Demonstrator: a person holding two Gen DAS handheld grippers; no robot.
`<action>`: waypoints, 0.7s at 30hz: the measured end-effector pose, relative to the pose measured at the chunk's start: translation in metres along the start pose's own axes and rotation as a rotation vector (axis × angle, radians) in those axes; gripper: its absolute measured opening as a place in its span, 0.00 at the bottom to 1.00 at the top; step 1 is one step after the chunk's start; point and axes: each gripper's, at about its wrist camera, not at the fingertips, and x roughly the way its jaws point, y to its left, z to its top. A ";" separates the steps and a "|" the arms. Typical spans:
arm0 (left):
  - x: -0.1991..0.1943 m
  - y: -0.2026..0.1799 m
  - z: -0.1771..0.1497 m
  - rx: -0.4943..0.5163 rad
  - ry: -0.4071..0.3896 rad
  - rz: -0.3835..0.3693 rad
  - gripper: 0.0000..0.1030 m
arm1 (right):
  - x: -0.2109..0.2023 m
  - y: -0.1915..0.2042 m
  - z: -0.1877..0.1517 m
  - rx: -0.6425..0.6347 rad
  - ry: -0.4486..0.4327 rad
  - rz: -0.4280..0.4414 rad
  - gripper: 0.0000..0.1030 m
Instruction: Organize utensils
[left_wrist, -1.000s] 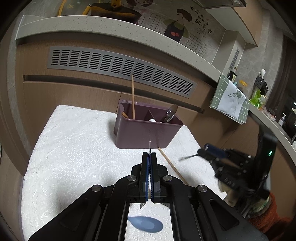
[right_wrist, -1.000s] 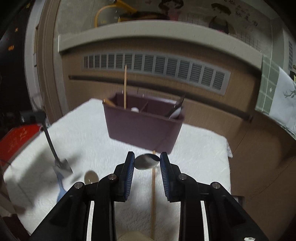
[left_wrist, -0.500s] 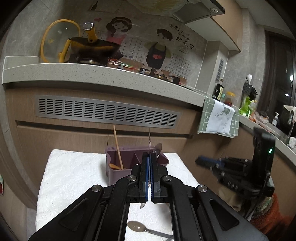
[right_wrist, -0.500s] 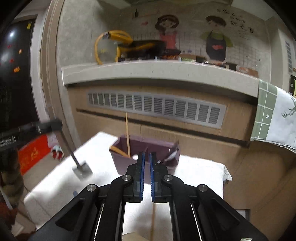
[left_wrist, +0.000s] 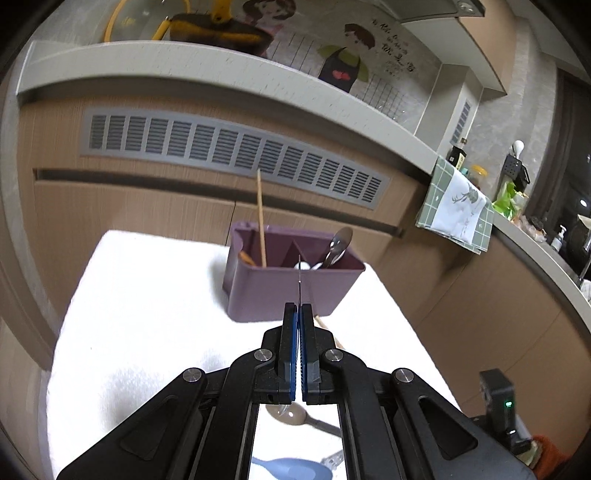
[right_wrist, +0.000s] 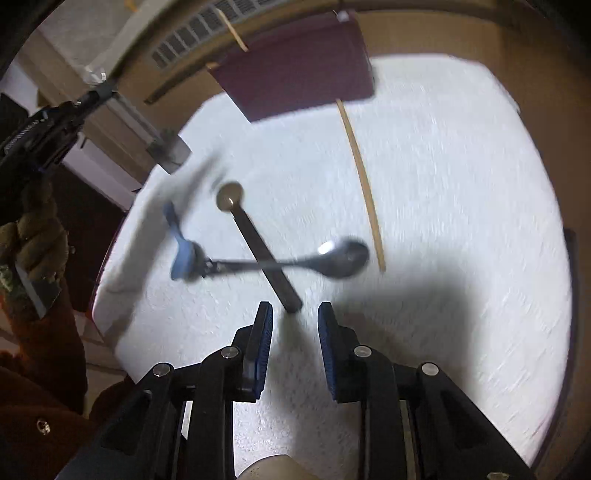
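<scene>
Left gripper (left_wrist: 298, 308) has its jaws pressed together on a thin metal utensil; only the edge-on blade pokes out ahead of the tips, so I can't name it from that view. In the right wrist view the left gripper is at upper left with a flat metal piece hanging below it, blurred. It points at the purple utensil caddy (left_wrist: 288, 291), which stands on the white towel (left_wrist: 147, 295).

Caddy contents: one wooden chopstick (left_wrist: 261, 218) upright in the left compartment, a metal spoon (left_wrist: 338, 245) leaning in the right compartment, something white beside it.

Right gripper (right_wrist: 295, 314) is angled down over the towel, jaws opening, nothing between the pads. Just ahead of its tips lies the end of a dark-handled spoon (right_wrist: 258, 240). A steel spoon (right_wrist: 332, 256) lies across that handle, bowl to the right. A blue spoon (right_wrist: 181, 254) lies at the steel handle's left end. A loose chopstick (right_wrist: 364, 184) lies flat from the caddy's base, running towards the camera.
</scene>
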 end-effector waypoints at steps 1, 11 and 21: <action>0.000 0.001 -0.002 -0.004 0.003 0.001 0.01 | 0.003 -0.001 0.000 0.019 -0.011 -0.007 0.23; 0.000 0.011 -0.005 -0.022 0.004 0.003 0.01 | 0.031 0.021 0.049 0.000 -0.168 -0.214 0.25; 0.003 0.016 -0.011 -0.029 0.016 -0.023 0.01 | 0.052 0.041 0.070 -0.128 -0.166 -0.331 0.48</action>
